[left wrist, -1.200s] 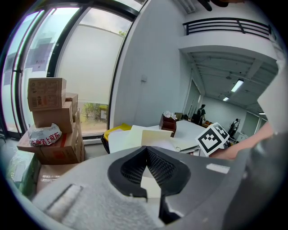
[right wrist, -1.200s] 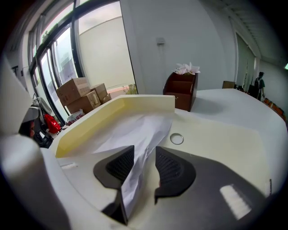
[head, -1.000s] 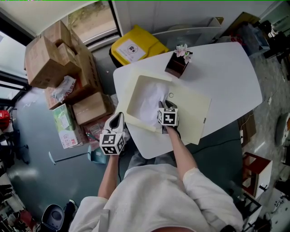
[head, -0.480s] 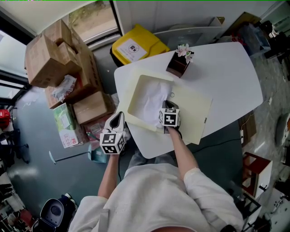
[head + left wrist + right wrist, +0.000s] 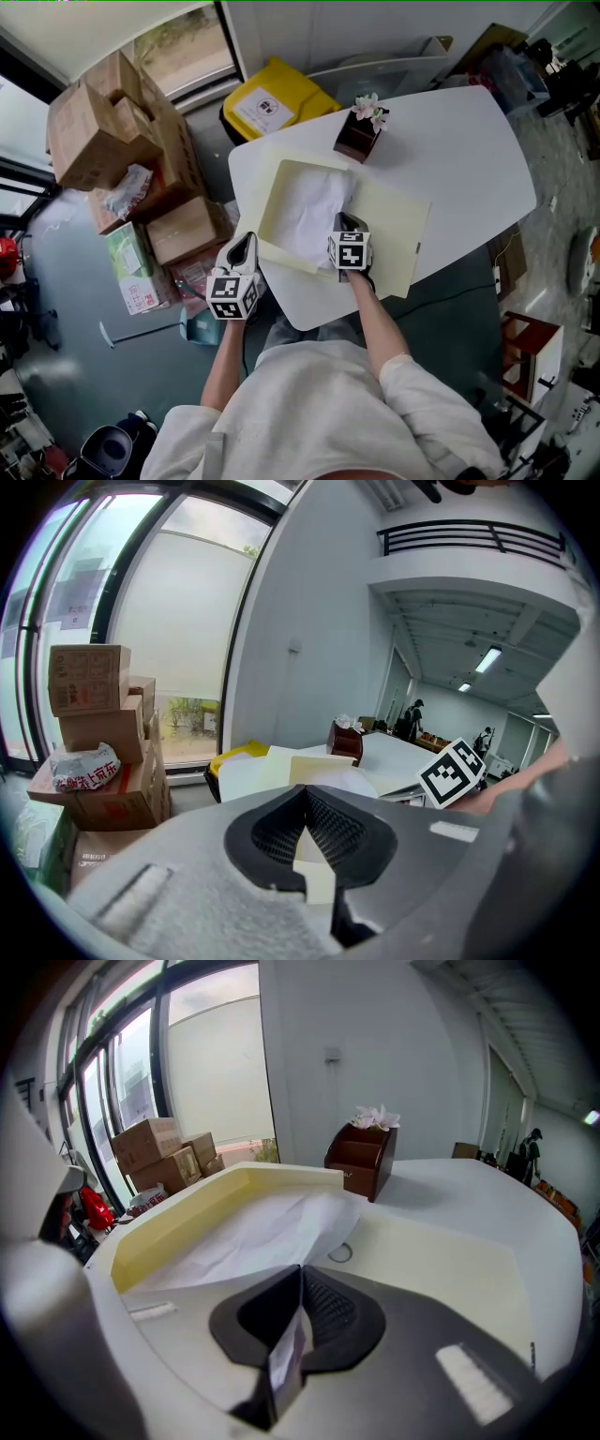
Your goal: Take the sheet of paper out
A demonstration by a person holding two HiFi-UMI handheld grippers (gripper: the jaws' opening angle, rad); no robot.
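Observation:
A crumpled white sheet of paper [image 5: 309,211] lies in a cream box [image 5: 269,202] on the white table [image 5: 450,150]. My right gripper [image 5: 345,225] sits at the sheet's near right edge. Its jaws have just been closing and are now shut on the paper [image 5: 253,1232], with a white fold pinched in my right gripper [image 5: 298,1283]. The box's far wall [image 5: 178,1218] rises behind the sheet. My left gripper [image 5: 242,246] hangs off the table's left edge, short of the box. In its own view my left gripper [image 5: 305,799] is shut, touching nothing.
The box's flat lid [image 5: 394,225] lies open to the right. A brown holder with flowers [image 5: 359,136] stands behind the box. Off the table to the left are a yellow bin [image 5: 272,101] and stacked cardboard boxes [image 5: 103,122].
Both grippers stay where they were, the right one at the paper's near edge. Only the view has shifted slightly.

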